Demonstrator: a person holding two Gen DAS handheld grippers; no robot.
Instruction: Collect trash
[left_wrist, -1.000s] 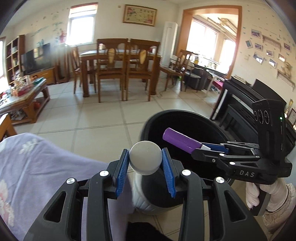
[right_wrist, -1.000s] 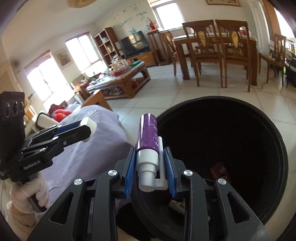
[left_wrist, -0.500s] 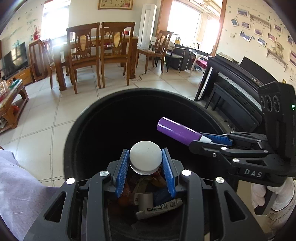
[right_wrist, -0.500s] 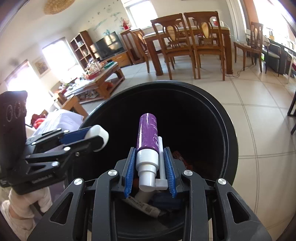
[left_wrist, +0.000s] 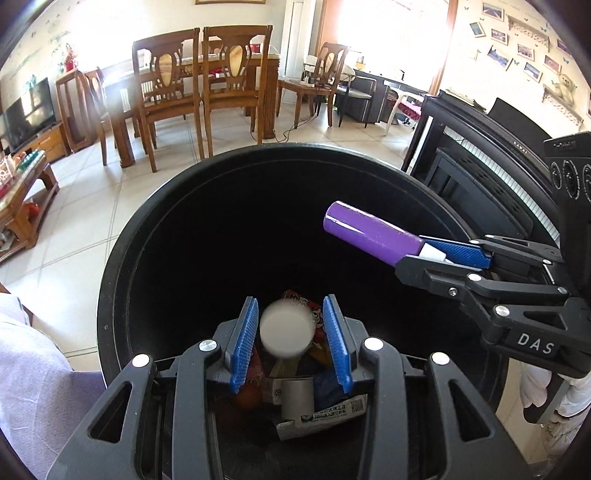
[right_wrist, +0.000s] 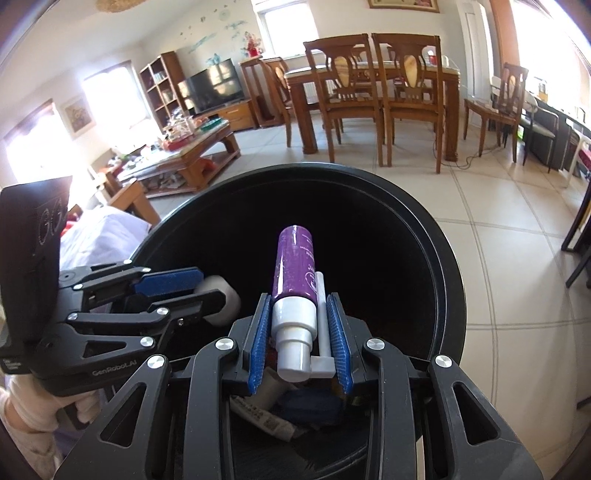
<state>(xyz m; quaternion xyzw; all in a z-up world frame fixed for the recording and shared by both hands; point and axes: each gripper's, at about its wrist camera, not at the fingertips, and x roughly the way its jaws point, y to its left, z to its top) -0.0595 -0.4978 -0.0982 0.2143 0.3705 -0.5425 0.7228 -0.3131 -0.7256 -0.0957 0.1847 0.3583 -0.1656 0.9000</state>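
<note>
A black round trash bin (left_wrist: 122, 236) (right_wrist: 439, 258) fills both views, with wrappers and packets (left_wrist: 321, 410) (right_wrist: 266, 417) at its bottom. My left gripper (left_wrist: 290, 328) is over the bin mouth with its jaws spread; a blurred white cap (left_wrist: 286, 332) hangs between the pads, apart from them. In the right wrist view the left gripper (right_wrist: 207, 291) shows with the cap (right_wrist: 225, 301) at its tips. My right gripper (right_wrist: 299, 332) is shut on a purple spray bottle (right_wrist: 295, 258) (left_wrist: 369, 236), held over the bin.
Purple cloth (left_wrist: 33, 384) lies at the left by the bin. A black piano (left_wrist: 480, 158) stands at the right. A dining table with chairs (left_wrist: 199, 88), a coffee table (right_wrist: 184, 158) and tiled floor lie beyond.
Both grippers have moved from beside the purple cloth to over the bin mouth. The left jaws have opened and the white cap has come free between them. The right still holds the bottle.
</note>
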